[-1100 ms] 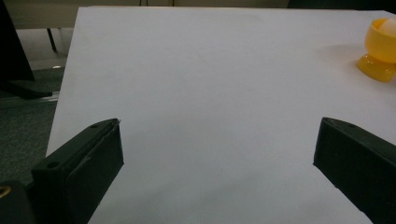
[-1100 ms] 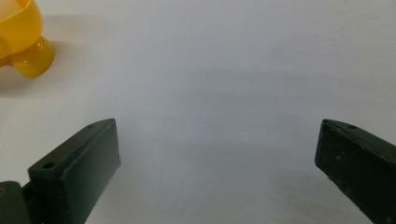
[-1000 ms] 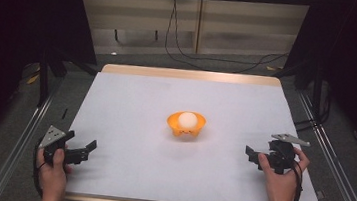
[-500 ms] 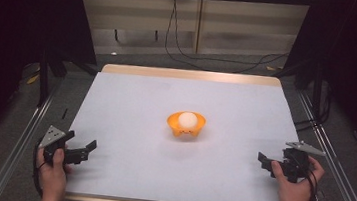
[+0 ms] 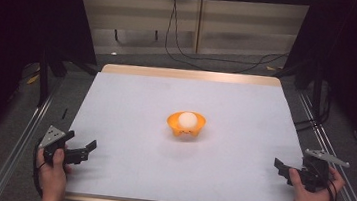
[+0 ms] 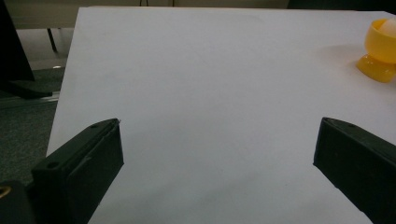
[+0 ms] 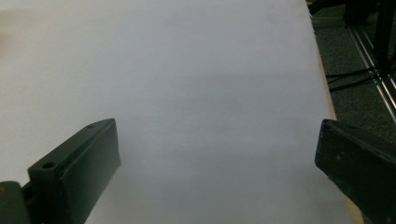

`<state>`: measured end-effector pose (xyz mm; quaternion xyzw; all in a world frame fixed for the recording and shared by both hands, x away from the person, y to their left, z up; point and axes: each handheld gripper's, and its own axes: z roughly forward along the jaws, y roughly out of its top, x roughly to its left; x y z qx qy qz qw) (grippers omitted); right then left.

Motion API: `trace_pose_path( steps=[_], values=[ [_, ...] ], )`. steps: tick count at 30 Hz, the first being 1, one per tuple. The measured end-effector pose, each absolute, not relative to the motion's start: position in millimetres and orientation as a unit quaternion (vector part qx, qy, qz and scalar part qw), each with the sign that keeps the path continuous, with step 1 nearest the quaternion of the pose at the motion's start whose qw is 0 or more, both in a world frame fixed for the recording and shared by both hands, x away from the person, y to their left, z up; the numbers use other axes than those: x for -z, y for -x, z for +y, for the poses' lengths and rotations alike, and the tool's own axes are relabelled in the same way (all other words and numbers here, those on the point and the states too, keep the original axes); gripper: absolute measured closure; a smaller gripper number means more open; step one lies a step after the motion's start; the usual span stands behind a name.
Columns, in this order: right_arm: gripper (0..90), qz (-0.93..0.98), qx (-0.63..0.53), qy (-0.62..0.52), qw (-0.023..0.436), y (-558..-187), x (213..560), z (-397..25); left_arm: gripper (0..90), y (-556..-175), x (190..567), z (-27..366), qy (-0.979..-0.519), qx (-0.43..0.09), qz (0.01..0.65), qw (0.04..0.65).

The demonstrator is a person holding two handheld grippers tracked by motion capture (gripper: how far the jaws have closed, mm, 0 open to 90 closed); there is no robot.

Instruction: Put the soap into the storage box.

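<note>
An orange egg cup (image 5: 186, 125) holding a white egg (image 5: 187, 119) stands at the middle of the white table (image 5: 140, 106). The left gripper view catches the cup (image 6: 380, 51) at its upper right, far from the jaws. My left gripper (image 5: 88, 150) rests at the table's near left corner, open with nothing between its jaws (image 6: 215, 154). My right gripper (image 5: 280, 167) sits at the near right edge, open too, over bare table (image 7: 215, 154). Both are well apart from the cup.
Metal rails (image 5: 18, 149) run along both sides of the table. Cables (image 5: 181, 55) lie on the floor behind it. The table's right edge (image 7: 327, 93) and dark floor beyond appear in the right gripper view.
My right gripper has drawn back toward the near right corner, away from the cup. The left gripper has stayed put.
</note>
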<state>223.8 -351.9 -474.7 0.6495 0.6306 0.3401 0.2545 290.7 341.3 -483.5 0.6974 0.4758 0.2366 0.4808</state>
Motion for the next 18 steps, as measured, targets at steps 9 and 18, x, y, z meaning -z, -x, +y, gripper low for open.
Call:
trace_pose_path(
  steps=[9,18],
  values=[
    [0.0,0.621,-0.349,-0.653,0.257,-209.2,475.7,-369.6,1.4,-290.8,483.5,341.5,-0.698,-0.236,0.475,0.48],
    [0.0,0.63,-0.366,-0.63,0.268,-202.7,483.8,-368.4,1.4,-290.6,483.4,341.9,-0.699,-0.239,0.473,0.48]
  ],
)
